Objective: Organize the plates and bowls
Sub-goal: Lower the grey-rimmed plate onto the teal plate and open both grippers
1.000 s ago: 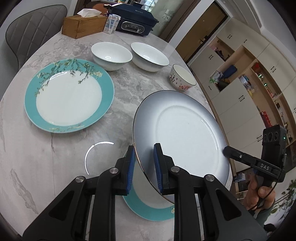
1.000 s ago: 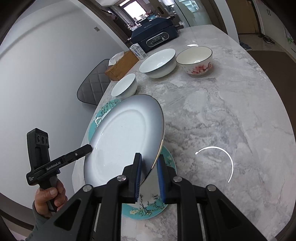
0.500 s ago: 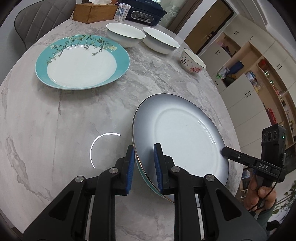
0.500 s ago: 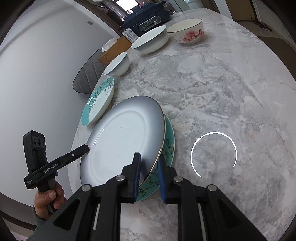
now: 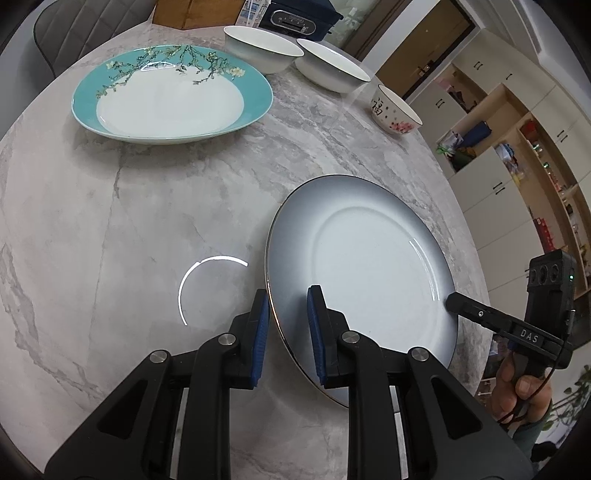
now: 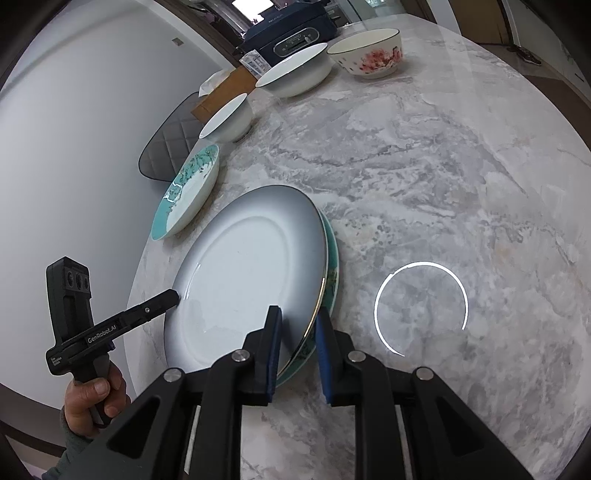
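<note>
A white plate with a grey rim (image 5: 369, 269) (image 6: 243, 273) is held from both sides. My left gripper (image 5: 286, 321) is shut on its near rim. My right gripper (image 6: 298, 332) is shut on the opposite rim, and its fingertip (image 5: 452, 302) shows in the left wrist view. The left gripper's fingertip (image 6: 173, 295) touches the plate's far edge in the right wrist view. The grey plate lies low over a teal flowered plate (image 6: 334, 266), of which only a sliver of rim shows. That teal plate is hidden in the left wrist view.
On the marble table (image 5: 110, 240) lie a second teal plate (image 5: 170, 92) (image 6: 188, 192), two white bowls (image 5: 262, 50) (image 5: 332, 70) and a floral bowl (image 5: 395, 114) (image 6: 365, 51). A dark appliance (image 5: 299, 16) and a grey chair (image 6: 166, 155) are beyond. The table edge runs close behind the held plate.
Both grippers have come down with the grey plate. It hung tilted above the teal plate and now lies nearly flat on it. Both grips are unchanged.
</note>
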Motion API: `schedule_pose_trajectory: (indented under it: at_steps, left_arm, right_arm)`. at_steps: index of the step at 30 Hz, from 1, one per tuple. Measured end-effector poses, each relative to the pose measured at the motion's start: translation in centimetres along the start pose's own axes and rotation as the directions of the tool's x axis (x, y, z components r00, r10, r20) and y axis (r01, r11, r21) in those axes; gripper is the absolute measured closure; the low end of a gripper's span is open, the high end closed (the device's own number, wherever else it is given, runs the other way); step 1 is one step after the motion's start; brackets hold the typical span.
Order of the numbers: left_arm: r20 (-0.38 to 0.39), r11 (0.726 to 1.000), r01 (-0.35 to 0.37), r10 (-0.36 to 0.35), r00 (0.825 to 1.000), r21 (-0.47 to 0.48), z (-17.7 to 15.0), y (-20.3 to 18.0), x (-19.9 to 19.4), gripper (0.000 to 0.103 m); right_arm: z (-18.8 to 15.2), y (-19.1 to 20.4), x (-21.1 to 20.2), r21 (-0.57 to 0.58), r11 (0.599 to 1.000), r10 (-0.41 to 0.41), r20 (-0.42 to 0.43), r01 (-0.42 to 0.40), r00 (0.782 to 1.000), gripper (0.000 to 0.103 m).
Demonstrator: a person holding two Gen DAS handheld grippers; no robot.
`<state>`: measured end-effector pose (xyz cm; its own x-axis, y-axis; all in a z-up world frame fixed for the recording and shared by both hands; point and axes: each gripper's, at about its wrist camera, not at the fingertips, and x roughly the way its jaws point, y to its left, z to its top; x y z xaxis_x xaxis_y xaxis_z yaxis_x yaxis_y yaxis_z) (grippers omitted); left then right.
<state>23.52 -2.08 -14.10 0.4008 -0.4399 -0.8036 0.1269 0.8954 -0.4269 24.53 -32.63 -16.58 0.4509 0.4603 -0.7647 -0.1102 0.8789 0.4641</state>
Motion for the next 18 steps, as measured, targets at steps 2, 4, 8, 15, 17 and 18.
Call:
schedule_pose_trajectory:
  at_steps: [2, 4, 8, 15, 17, 18]
  left_arm:
    - [0.000, 1.000, 0.003, -0.003, 1.000, -0.001, -0.06, 0.12, 0.18, 0.084]
    - [0.001, 1.000, 0.010, -0.010, 1.000, -0.003, -0.06, 0.20, 0.23, 0.084]
    - [-0.003, 1.000, 0.026, -0.026, 1.000, -0.003, -0.20, 0.17, 0.30, 0.084]
    - [0.009, 1.000, 0.016, -0.016, 1.000, 0.004, -0.29, -0.02, 0.50, 0.084]
    - [0.010, 1.000, 0.017, -0.017, 1.000, 0.004, -0.24, 0.04, 0.54, 0.084]
    - [0.012, 1.000, 0.018, -0.018, 1.000, 0.004, -0.23, 0.07, 0.50, 0.084]
  right_arm:
    - [-0.05, 0.11, 0.06, -0.007, 1.000, -0.005, 0.005, 0.005, 1.000, 0.083]
    - [-0.07, 0.04, 0.07, -0.011, 1.000, -0.006, 0.010, 0.006, 1.000, 0.082]
    - [-0.25, 0.03, -0.02, -0.024, 0.999, -0.021, 0.020, 0.021, 1.000, 0.078]
    - [-0.83, -0.06, 0.53, -0.029, 0.999, -0.042, 0.009, 0.042, 0.999, 0.074]
    - [-0.86, -0.10, 0.61, -0.032, 0.999, -0.039, 0.013, 0.039, 0.999, 0.074]
    - [-0.85, -0.07, 0.63, -0.035, 0.999, -0.040, 0.013, 0.041, 0.999, 0.074]
